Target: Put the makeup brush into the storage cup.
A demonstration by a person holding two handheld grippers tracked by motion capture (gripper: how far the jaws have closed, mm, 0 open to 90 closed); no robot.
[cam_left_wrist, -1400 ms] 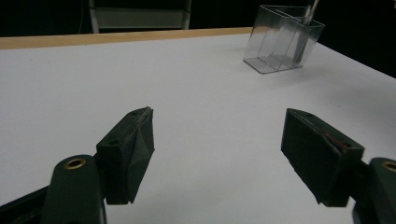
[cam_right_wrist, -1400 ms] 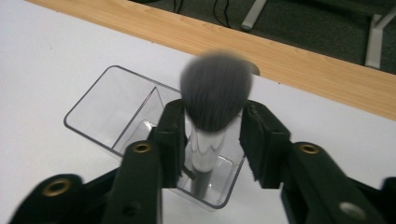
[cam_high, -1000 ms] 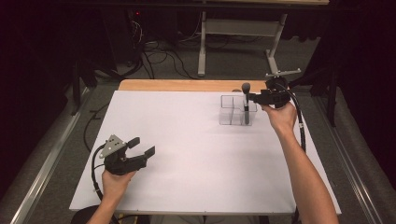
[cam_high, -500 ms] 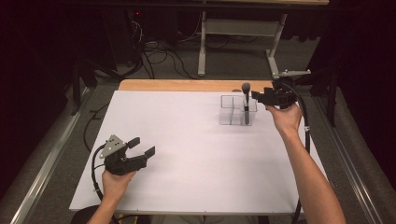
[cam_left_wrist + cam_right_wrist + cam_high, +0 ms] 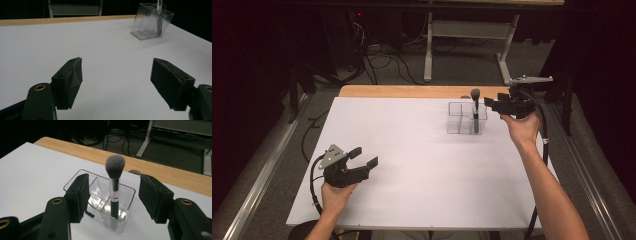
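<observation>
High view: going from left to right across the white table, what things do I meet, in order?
Left tool → clear plastic organizer → makeup brush standing in it → right tool.

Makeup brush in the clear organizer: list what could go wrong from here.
1. The makeup brush stands upright in the light, clear organizer; a bump from the right gripper, whose open jaws flank it, could tip both.
2. The organizer sits near the table's far right edge, so a shove might push it off.
3. The right gripper's cable could snag.
</observation>
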